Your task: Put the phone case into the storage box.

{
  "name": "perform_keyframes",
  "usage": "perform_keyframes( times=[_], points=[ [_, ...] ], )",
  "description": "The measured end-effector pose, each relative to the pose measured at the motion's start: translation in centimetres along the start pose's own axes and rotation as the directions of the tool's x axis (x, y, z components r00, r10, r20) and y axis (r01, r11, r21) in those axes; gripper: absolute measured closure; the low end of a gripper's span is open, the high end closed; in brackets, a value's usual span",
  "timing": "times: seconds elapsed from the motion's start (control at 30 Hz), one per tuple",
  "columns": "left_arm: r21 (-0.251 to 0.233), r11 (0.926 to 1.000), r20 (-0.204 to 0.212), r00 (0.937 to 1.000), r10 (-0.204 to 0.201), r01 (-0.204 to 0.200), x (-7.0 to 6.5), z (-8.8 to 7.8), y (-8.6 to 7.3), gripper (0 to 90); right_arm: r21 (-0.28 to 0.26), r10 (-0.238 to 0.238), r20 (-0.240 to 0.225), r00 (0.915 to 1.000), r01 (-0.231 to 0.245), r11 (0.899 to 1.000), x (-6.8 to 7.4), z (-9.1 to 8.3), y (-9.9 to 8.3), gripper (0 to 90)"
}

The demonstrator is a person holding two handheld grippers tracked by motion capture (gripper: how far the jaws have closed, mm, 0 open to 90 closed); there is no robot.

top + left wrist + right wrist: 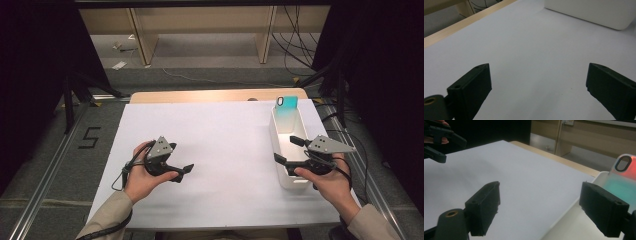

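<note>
From the high view the whole table (210,150) is taken in: a flat white sheet over a pale wooden top, with a long, narrow white bin (286,145) of smooth plastic with rounded corners set along its right side. A phone case (286,111) is leaned upright in the far end of the bin, its glossy back shaded from teal to pale, with an oval camera cut-out at the top. The left gripper (186,170) is held low over bare sheet at the left, well apart from the bin; the right gripper (289,149) is held over the bin's near half, one jaw above the sheet and one above the inside. In the left gripper view the jaws are seen as blocky matte black pads spread wide, with nothing between them, and a corner of the bin (596,12) is shown far off. In the right gripper view the jaws are likewise spread wide and empty across the bin's rim (564,215), and the case (624,180) is revealed with a reddish tint near its cut-out, while the left gripper (439,143) appears at top left.
</note>
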State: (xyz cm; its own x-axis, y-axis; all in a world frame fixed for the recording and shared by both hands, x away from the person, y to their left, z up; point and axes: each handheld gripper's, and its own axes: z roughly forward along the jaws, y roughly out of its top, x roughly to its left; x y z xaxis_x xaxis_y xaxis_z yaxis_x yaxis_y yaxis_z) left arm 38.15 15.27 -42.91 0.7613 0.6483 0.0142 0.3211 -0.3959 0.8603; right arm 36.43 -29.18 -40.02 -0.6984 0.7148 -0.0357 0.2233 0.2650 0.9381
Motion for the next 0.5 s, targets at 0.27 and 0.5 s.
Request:
perform_keyframes(
  times=[0.27,0.5],
  points=[
    [0.001,1.0,0.0,1.0,0.002,-0.002,0.01,0.0,0.01,5.8,-0.006,-0.001,-0.001,1.0,0.001,1.0,0.08,-0.17,-0.09,17.9],
    [0.0,1.0,0.0,1.0,0.001,-0.001,0.02,-0.01,0.0,5.8,-0.006,-0.002,-0.001,1.0,0.002,1.0,0.08,-0.15,-0.1,17.9]
  ],
)
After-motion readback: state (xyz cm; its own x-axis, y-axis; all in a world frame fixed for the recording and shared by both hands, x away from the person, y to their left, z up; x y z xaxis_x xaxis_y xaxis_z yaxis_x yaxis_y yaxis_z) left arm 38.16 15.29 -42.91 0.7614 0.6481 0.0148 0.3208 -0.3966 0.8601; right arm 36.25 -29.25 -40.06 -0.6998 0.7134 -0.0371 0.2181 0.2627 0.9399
